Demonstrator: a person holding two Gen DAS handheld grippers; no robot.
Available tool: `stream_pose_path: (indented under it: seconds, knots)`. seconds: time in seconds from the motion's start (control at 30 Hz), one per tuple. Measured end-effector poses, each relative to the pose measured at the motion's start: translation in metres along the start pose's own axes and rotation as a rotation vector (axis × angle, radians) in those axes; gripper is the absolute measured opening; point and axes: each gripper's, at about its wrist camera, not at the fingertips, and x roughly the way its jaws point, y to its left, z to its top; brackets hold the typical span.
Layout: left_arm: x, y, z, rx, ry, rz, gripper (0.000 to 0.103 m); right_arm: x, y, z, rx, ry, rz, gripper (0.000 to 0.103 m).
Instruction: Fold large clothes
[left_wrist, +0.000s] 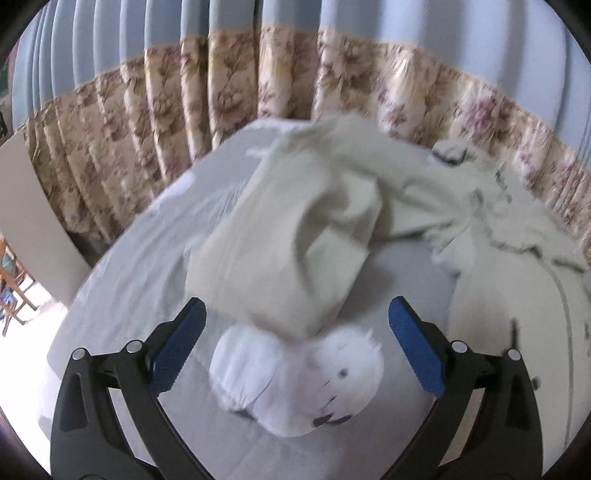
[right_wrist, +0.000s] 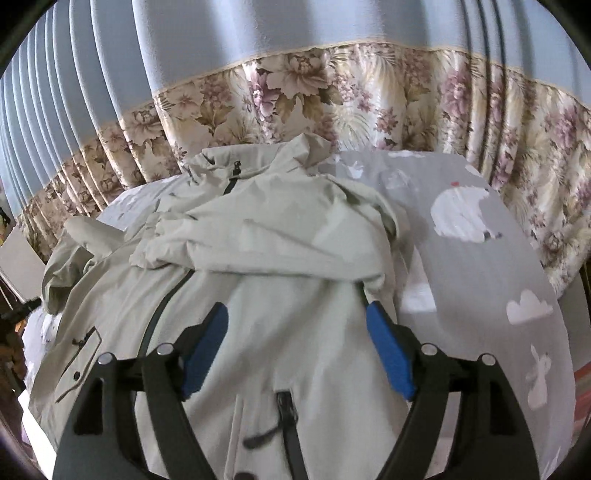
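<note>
Left wrist view: the left gripper points down at a bed covered with a grey sheet. Its two black arms end in blue pads, and the jaws stand wide apart with nothing held between them. Just beyond the pads lies a pale cream jacket, with one folded part, probably a sleeve though the picture is blurred, resting on the sheet and reaching toward the gripper. The rest of the jacket spreads away to the right in a rumpled heap. Under the near edge of the folded part, between the jaws, a white animal print shows on the sheet. Behind the bed hangs a curtain, blue above and floral below.

Right wrist view: the right gripper hovers over the body of the same jacket, which lies across the left and middle of the bed. Its jaws are also apart, and the blue pads sit on either side of the cloth without pinching it. A dark zip runs down the jacket below the pads, and a sleeve is folded across the chest. To the right, the grey sheet shows white clouds and animals. The same curtain hangs behind.
</note>
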Motion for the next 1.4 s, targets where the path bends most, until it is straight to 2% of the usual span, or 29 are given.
stream_pose_path:
  seconds: [0.03, 0.1, 0.17, 0.23, 0.3, 0.33, 0.37, 0.47, 0.57, 0.67, 0.73, 0.8, 0.83, 0.9, 1.03, 1.13, 1.2, 1.23, 1.27, 1.3, 1.33, 1.4]
  knots:
    - [0.008, 0.001, -0.003, 0.005, 0.012, 0.008, 0.098, -0.001, -0.001, -0.002, 0.005, 0.006, 0.003, 0.078]
    - [0.022, 0.001, -0.003, 0.029, 0.023, 0.073, 0.097, -0.003, -0.001, -0.003, 0.006, 0.002, -0.002, 0.078]
    - [0.032, 0.006, 0.001, 0.017, 0.045, 0.083, 0.094, -0.006, -0.001, -0.005, 0.01, -0.003, 0.003, 0.078]
    - [0.045, 0.014, 0.012, -0.008, 0.068, 0.098, 0.08, -0.011, -0.001, -0.006, 0.011, -0.008, 0.002, 0.078]
    - [0.051, 0.018, 0.022, 0.007, 0.068, 0.135, 0.052, -0.015, -0.002, -0.007, 0.016, -0.018, 0.004, 0.078]
    - [0.053, 0.026, 0.028, 0.006, 0.059, 0.166, 0.045, -0.018, -0.002, -0.006, 0.016, -0.024, 0.006, 0.078]
    - [0.05, 0.034, 0.032, -0.009, 0.047, 0.18, 0.022, -0.022, -0.002, -0.005, 0.015, -0.029, 0.007, 0.078]
    - [0.033, 0.067, 0.053, -0.079, -0.026, 0.228, 0.019, -0.029, -0.006, -0.003, 0.019, -0.04, 0.001, 0.078]
    - [0.015, 0.08, 0.075, -0.085, -0.087, 0.238, 0.019, -0.03, -0.014, -0.002, 0.029, -0.043, -0.007, 0.078]
    - [-0.003, 0.064, 0.095, -0.046, -0.156, 0.215, 0.019, -0.026, -0.02, -0.001, 0.047, -0.046, -0.004, 0.078]
    - [-0.02, 0.044, 0.108, -0.031, -0.224, 0.163, 0.019, -0.025, -0.02, 0.0, 0.055, -0.051, 0.007, 0.078]
    - [-0.028, 0.024, 0.117, -0.02, -0.256, 0.117, 0.019, -0.022, -0.018, 0.001, 0.051, -0.051, 0.014, 0.078]
    - [-0.035, 0.008, 0.124, -0.018, -0.284, 0.061, 0.019, -0.02, -0.017, 0.002, 0.047, -0.051, 0.016, 0.078]
    - [-0.041, -0.023, 0.138, 0.017, -0.312, 0.008, 0.019, -0.019, -0.016, 0.005, 0.046, -0.053, 0.022, 0.078]
    - [-0.048, -0.125, 0.157, 0.15, -0.344, -0.151, 0.019, -0.022, -0.017, 0.01, 0.052, -0.072, 0.027, 0.078]
    - [-0.044, -0.206, 0.151, 0.256, -0.321, -0.254, 0.02, -0.025, -0.025, 0.012, 0.068, -0.082, 0.024, 0.078]
    - [-0.035, -0.255, 0.14, 0.312, -0.285, -0.309, 0.024, -0.027, -0.033, 0.012, 0.077, -0.085, 0.011, 0.078]
    - [-0.025, -0.285, 0.13, 0.339, -0.242, -0.346, 0.025, -0.027, -0.036, 0.011, 0.083, -0.083, 0.007, 0.078]
    - [-0.015, -0.305, 0.123, 0.354, -0.204, -0.365, 0.033, -0.027, -0.04, 0.01, 0.09, -0.081, 0.003, 0.078]
    - [-0.006, -0.325, 0.112, 0.372, -0.155, -0.379, 0.046, -0.027, -0.043, 0.01, 0.098, -0.081, -0.001, 0.078]
    - [0.004, -0.347, 0.098, 0.384, -0.108, -0.395, 0.052, -0.028, -0.049, 0.009, 0.108, -0.078, -0.007, 0.078]
    - [0.014, -0.37, 0.075, 0.387, -0.059, -0.402, 0.087, -0.028, -0.056, 0.008, 0.118, -0.072, -0.015, 0.078]
